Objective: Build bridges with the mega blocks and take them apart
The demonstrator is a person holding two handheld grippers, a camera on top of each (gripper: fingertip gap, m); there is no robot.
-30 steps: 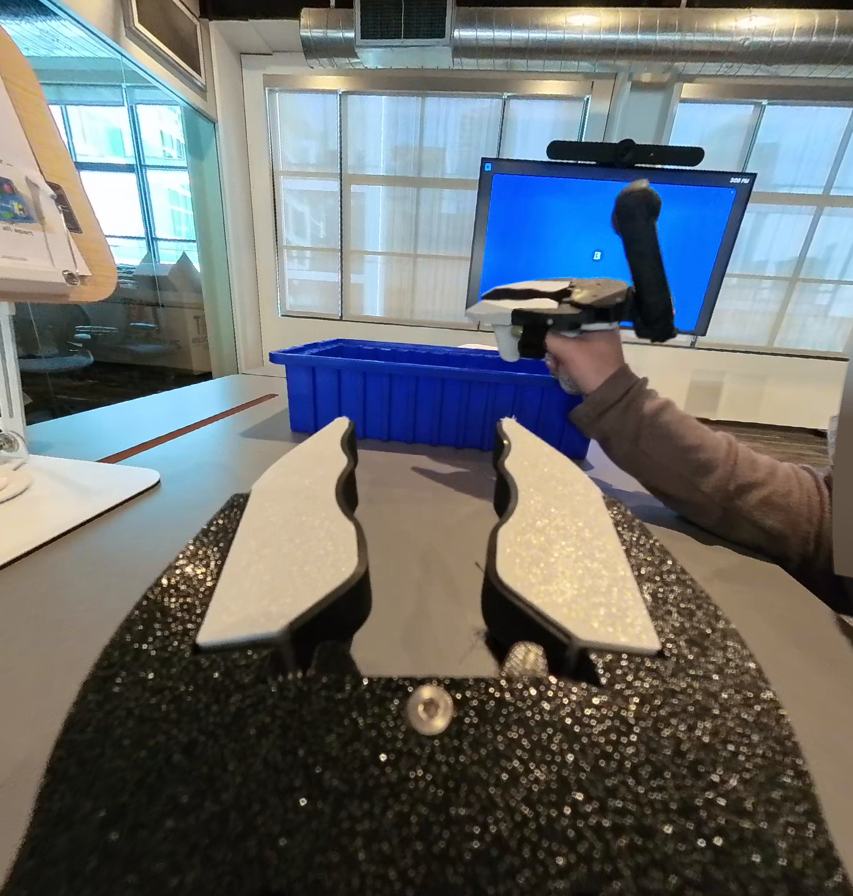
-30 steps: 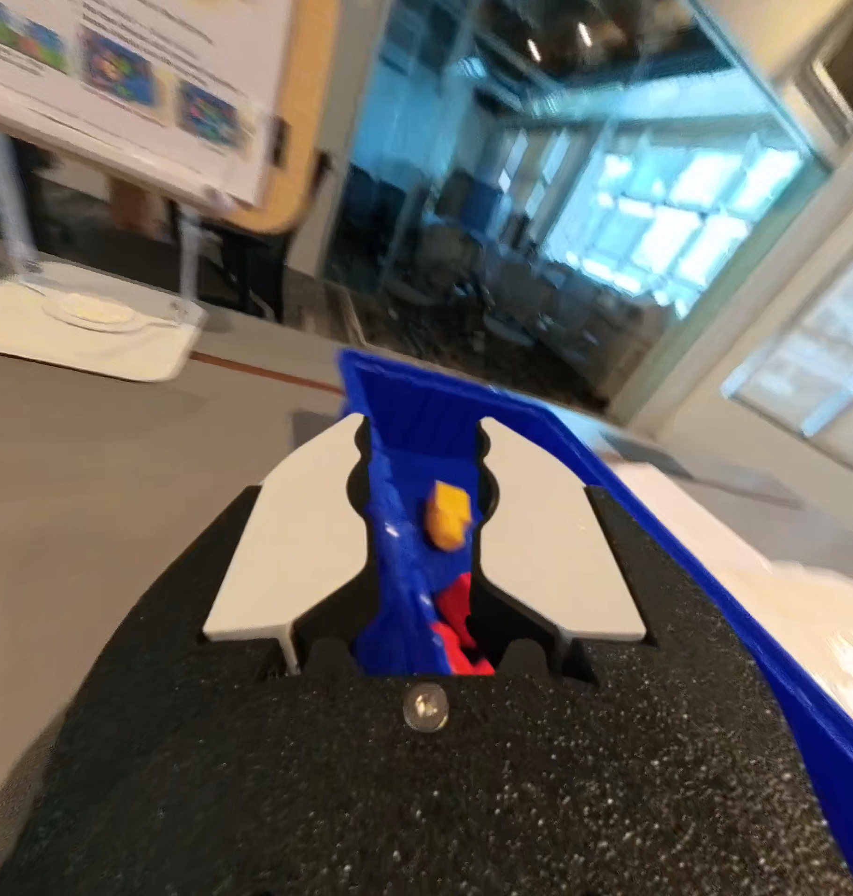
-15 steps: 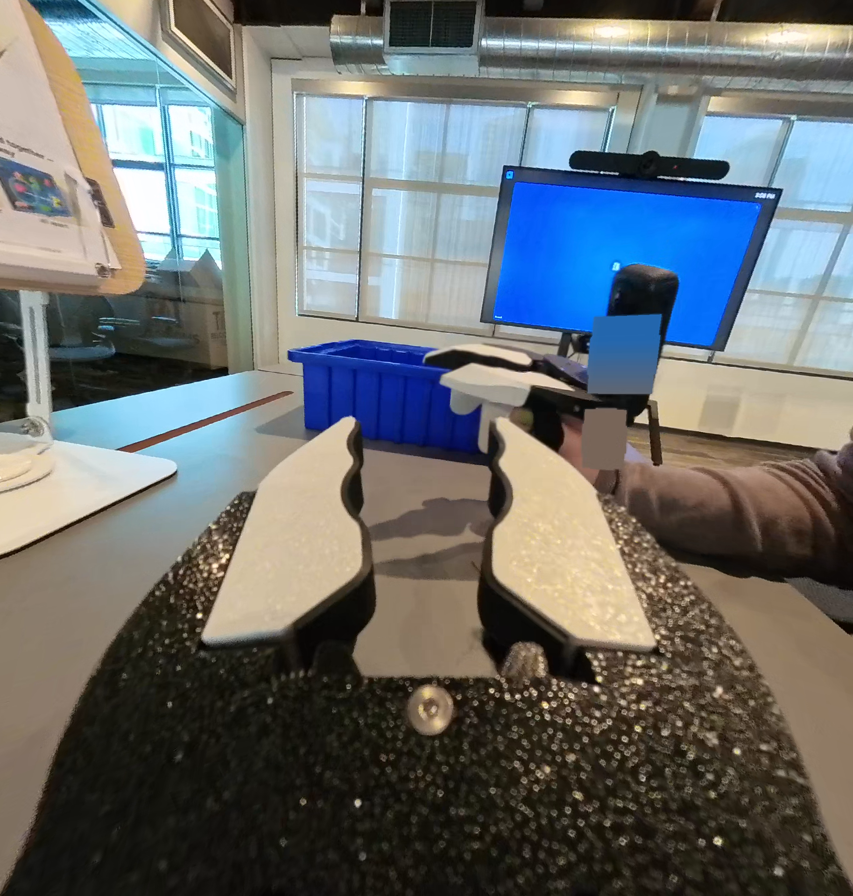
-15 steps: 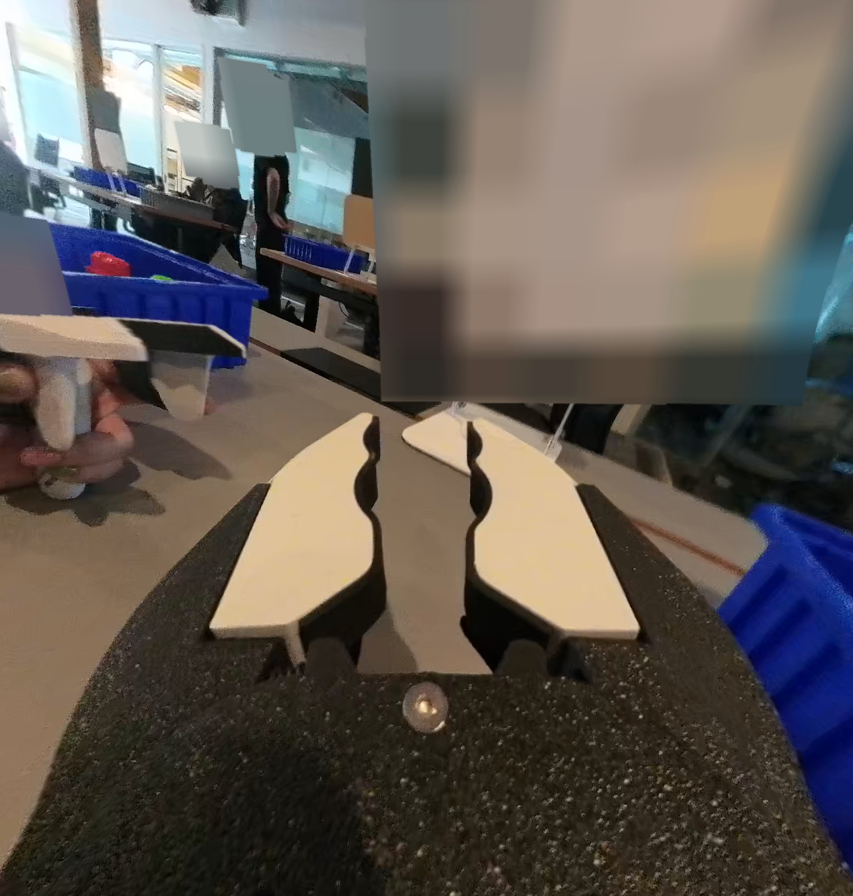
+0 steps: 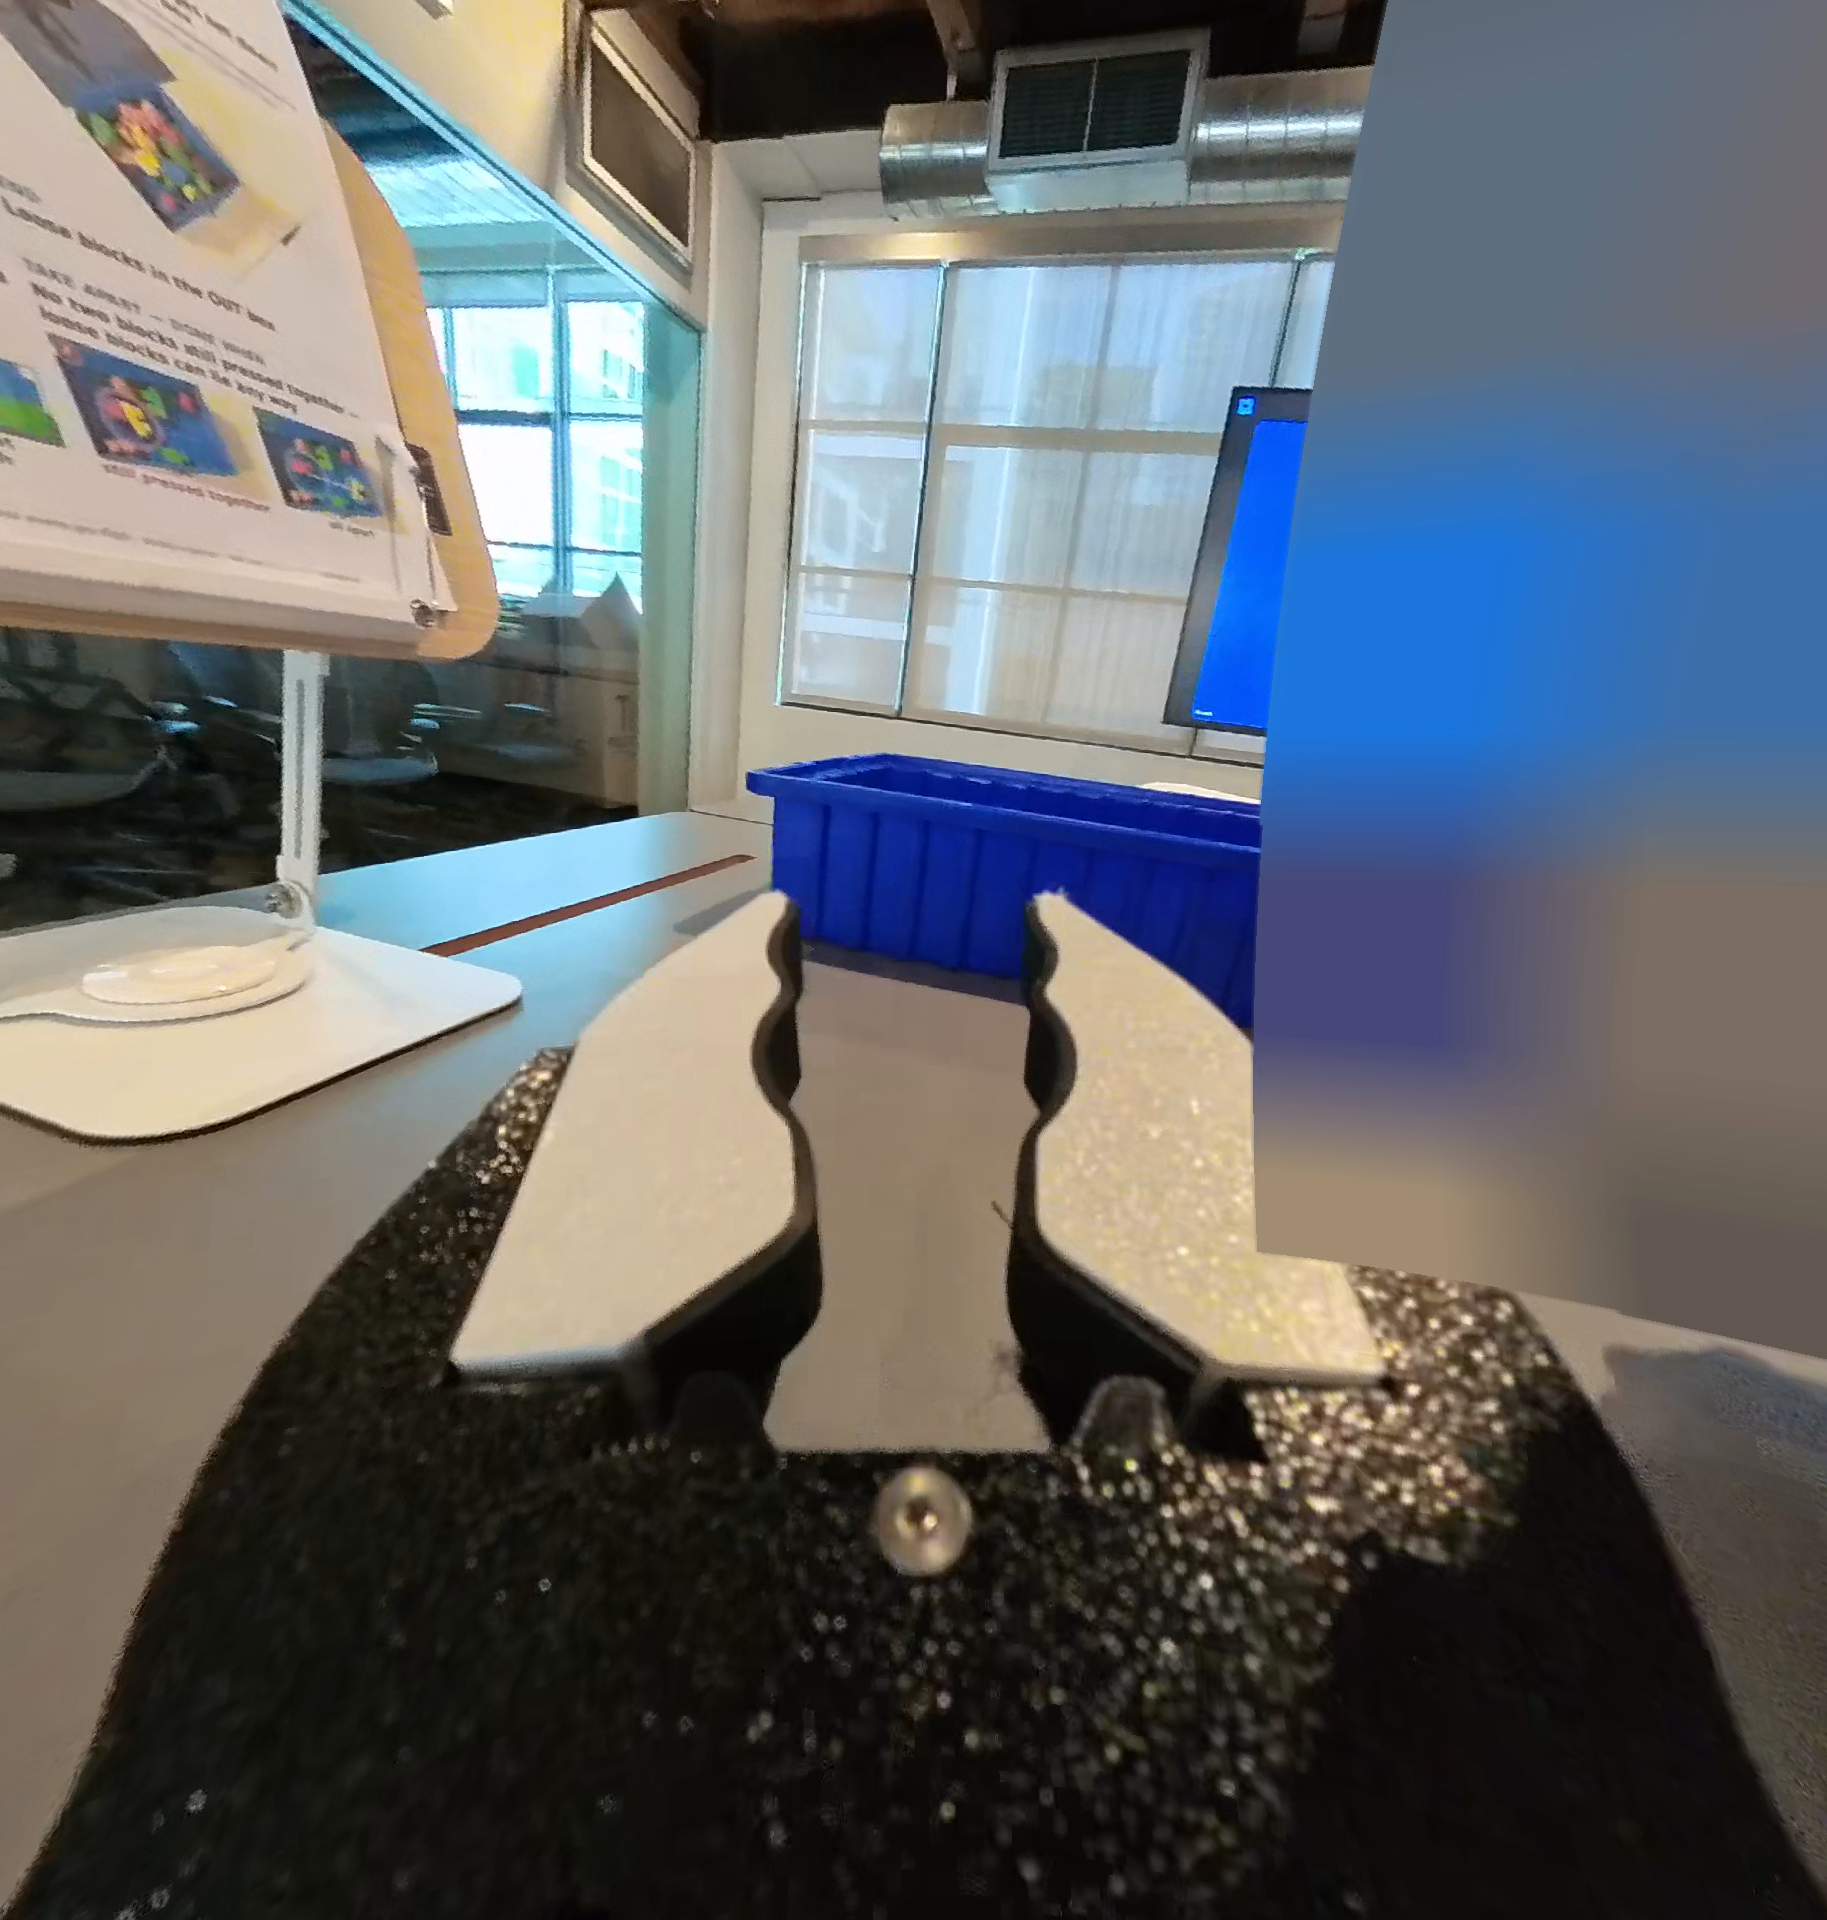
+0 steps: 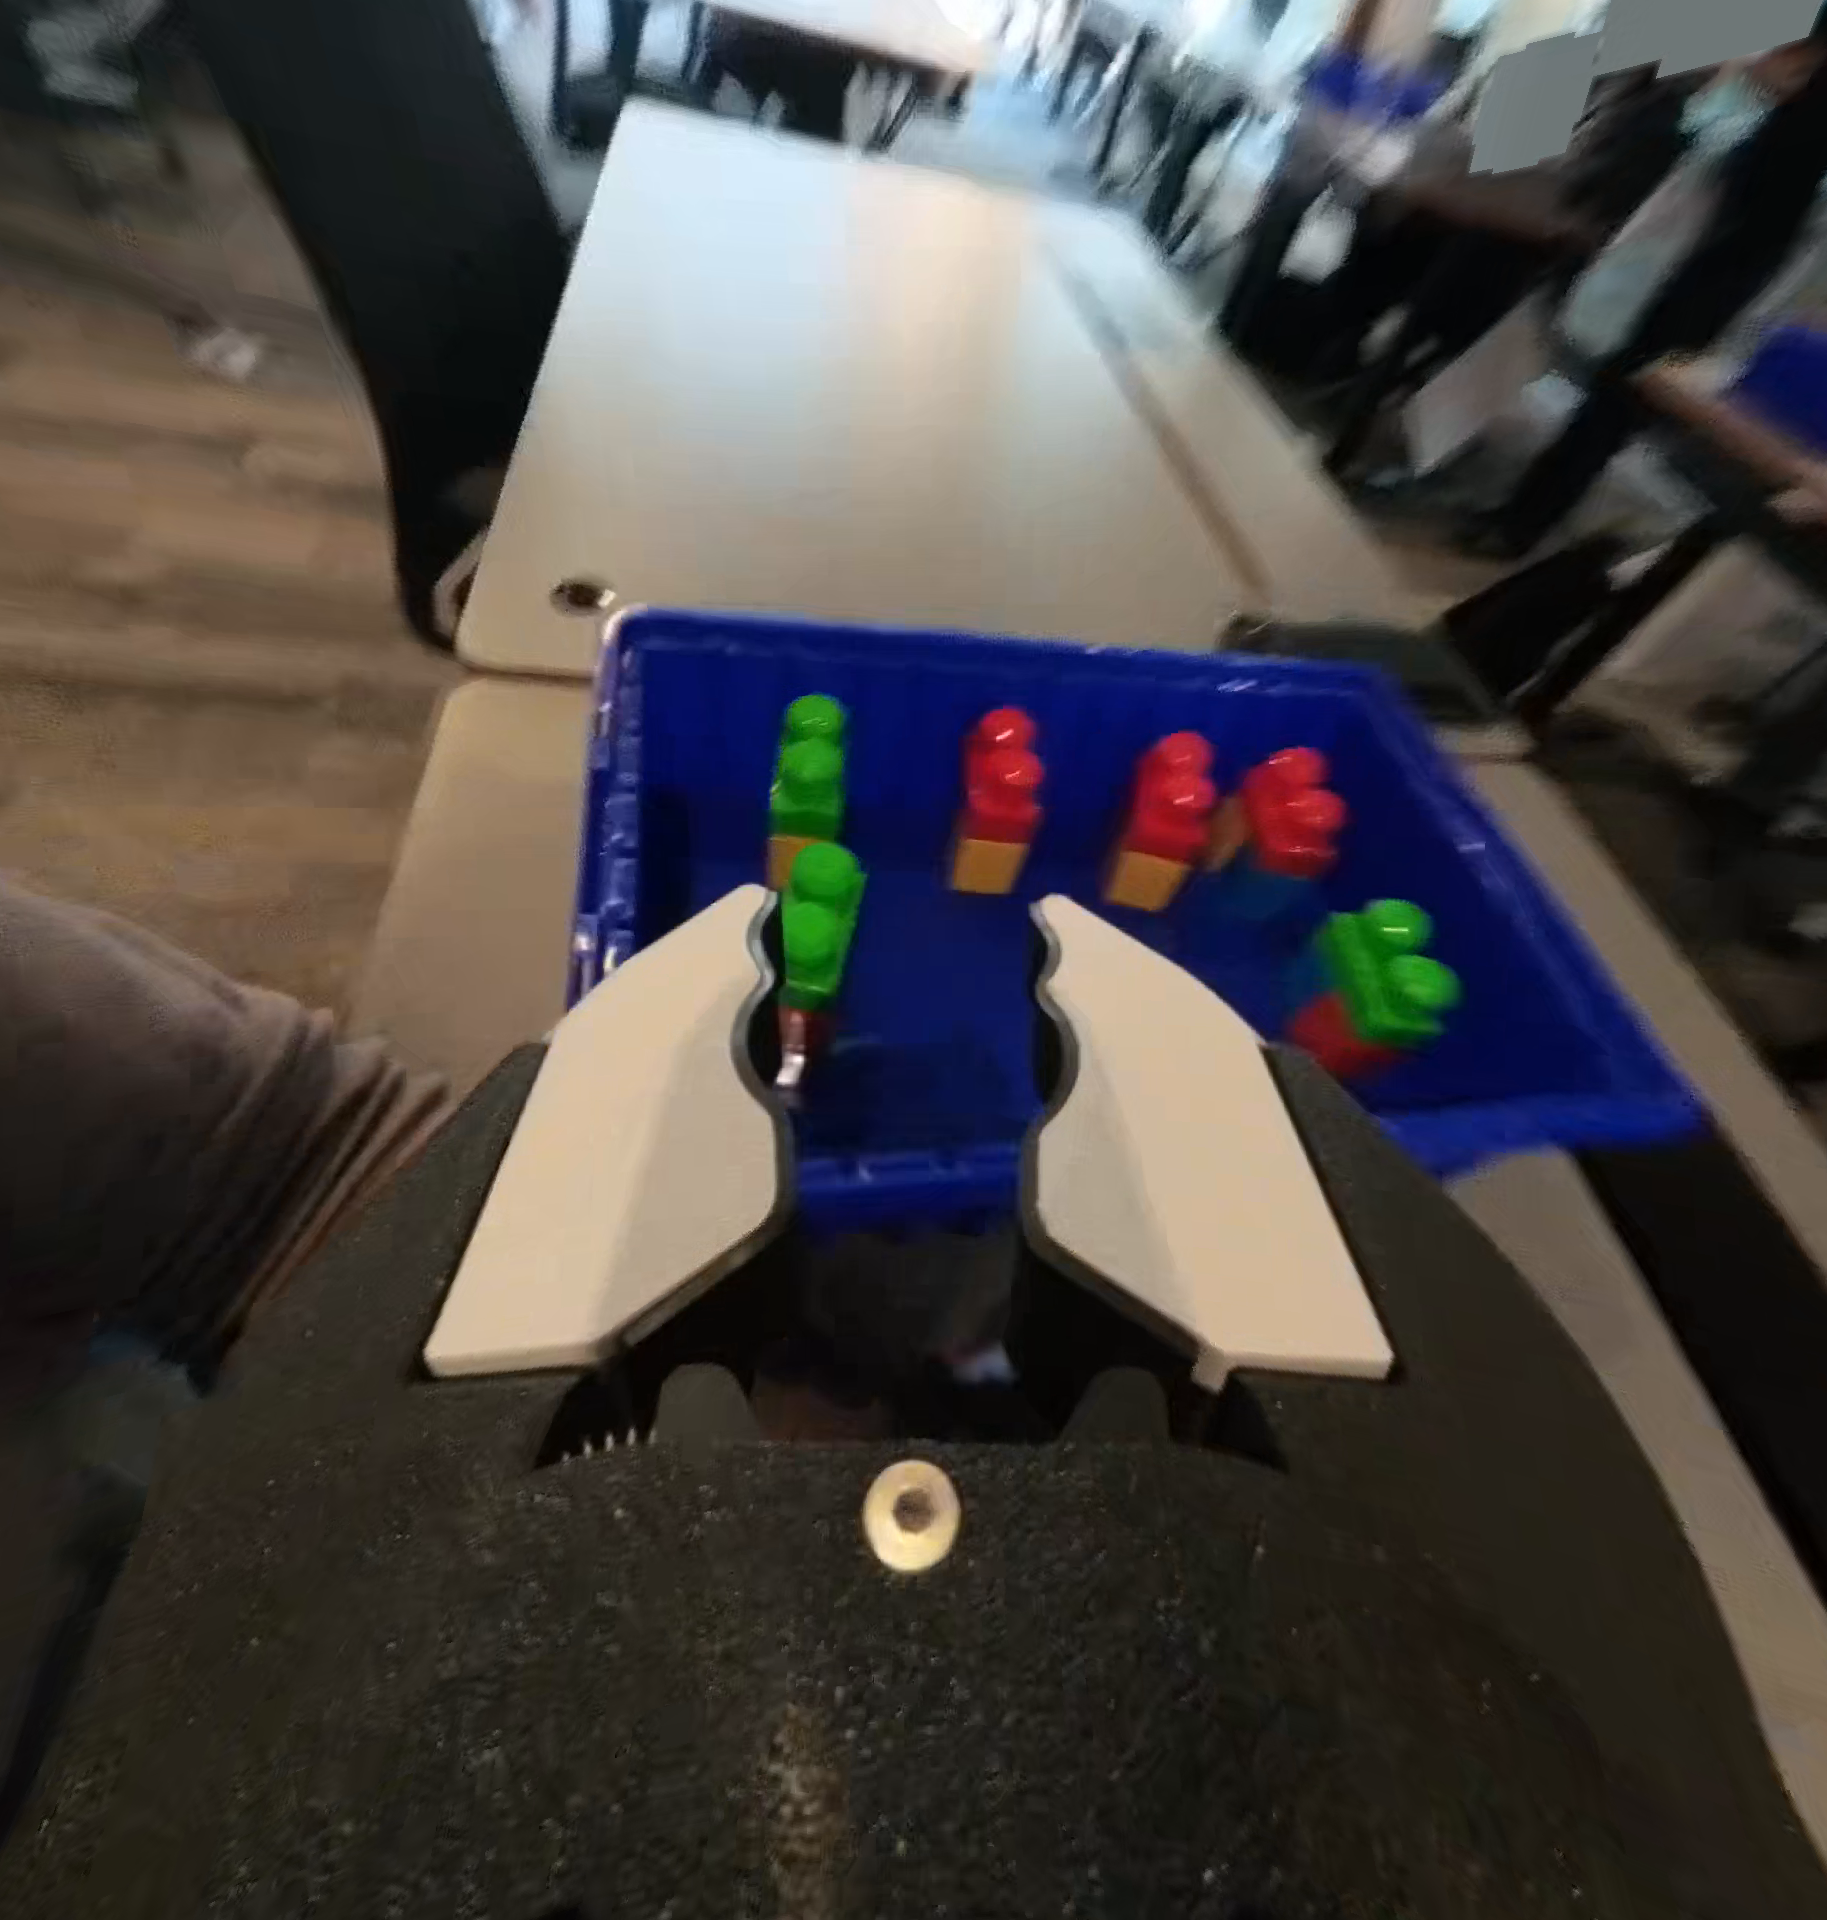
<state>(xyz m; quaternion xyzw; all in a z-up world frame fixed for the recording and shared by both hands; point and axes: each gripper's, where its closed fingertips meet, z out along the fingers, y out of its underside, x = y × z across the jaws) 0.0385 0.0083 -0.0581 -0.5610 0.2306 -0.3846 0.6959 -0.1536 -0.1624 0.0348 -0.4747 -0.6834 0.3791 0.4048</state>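
My right gripper (image 6: 898,914) is open and empty, hovering above the near end of a blue bin (image 6: 1511,1101). The bin holds several small block stacks: a green-topped stack (image 6: 821,925) just past my left fingertip, another green one (image 6: 807,764) behind it, red-over-orange stacks (image 6: 1000,795) in a row, and a green-over-red stack (image 6: 1376,982) at the right. My left gripper (image 5: 909,914) is open and empty, low over the grey table (image 5: 213,1247), pointing at a second blue bin (image 5: 992,862) whose contents are hidden.
A white stand (image 5: 234,997) with an instruction sheet (image 5: 161,312) stands left of the left gripper. A blue monitor (image 5: 1236,561) is behind the far bin. A brown sleeve (image 6: 109,1122) is at the left of the right wrist view. Another white table (image 6: 867,343) lies beyond the bin.
My right gripper has swung round from the far bin across the table and now looks down into the bin of block stacks, its jaws wider. My left gripper turned slightly left; the right hand left its view.
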